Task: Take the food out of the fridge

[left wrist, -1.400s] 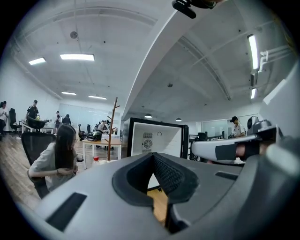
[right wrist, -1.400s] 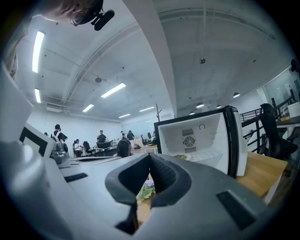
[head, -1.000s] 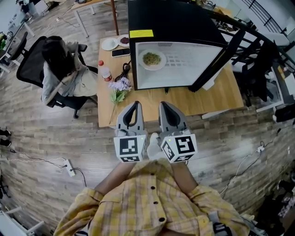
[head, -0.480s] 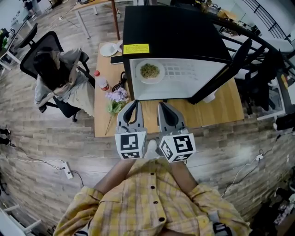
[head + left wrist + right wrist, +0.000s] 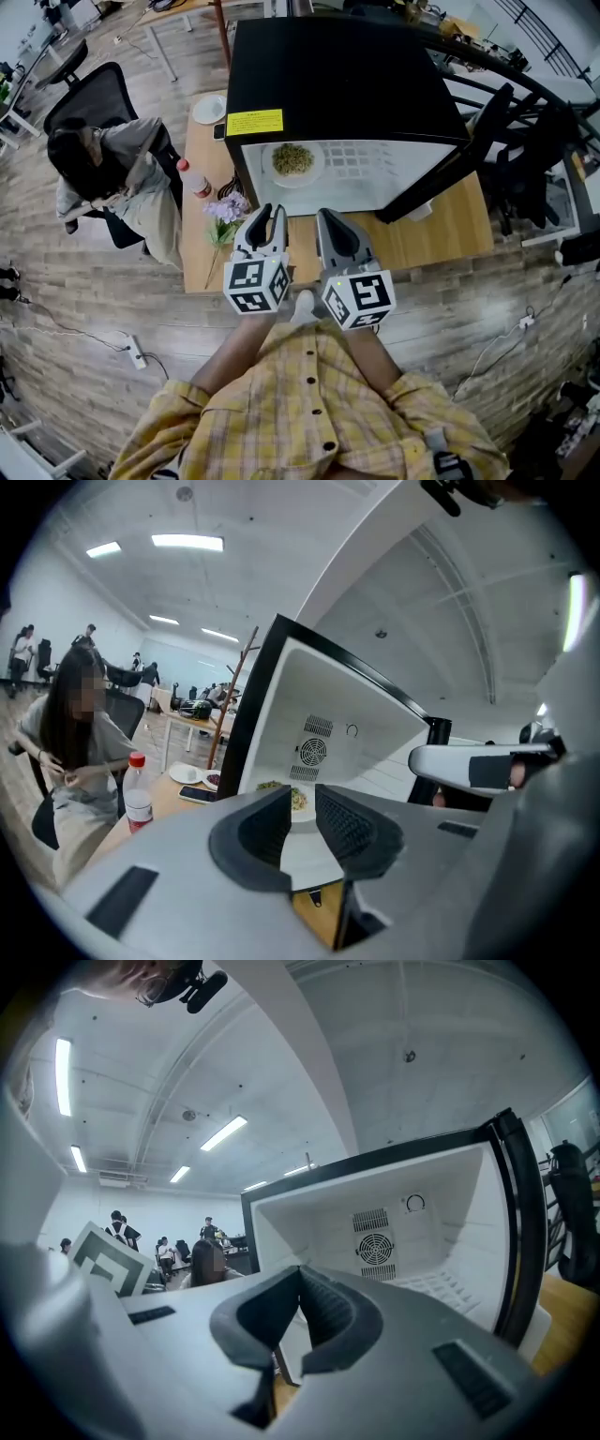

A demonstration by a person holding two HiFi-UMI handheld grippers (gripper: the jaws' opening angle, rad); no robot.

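A white plate of greenish food (image 5: 292, 159) sits on the left of the shelf inside an open black mini fridge (image 5: 337, 75), whose door (image 5: 448, 173) swings out to the right. Both grippers hover side by side in front of the opening, short of the plate. My left gripper (image 5: 270, 214) points at the plate (image 5: 272, 786), with its jaws a narrow gap apart and nothing between them (image 5: 303, 803). My right gripper (image 5: 328, 217) has its fingertips touching and holds nothing (image 5: 300, 1274). It faces the white fridge interior (image 5: 403, 1232), and the plate is hidden in that view.
The fridge stands on a wooden table (image 5: 441, 234). Left of the fridge are purple flowers (image 5: 225, 208), a red-capped bottle (image 5: 192, 178) and a small plate (image 5: 208, 110). A person (image 5: 112, 178) sits in an office chair beside the table. A power strip (image 5: 136, 352) lies on the floor.
The fridge and table have drawn nearer and slid left in the head view. Both grippers have risen toward the opening, and the left one has tilted left.
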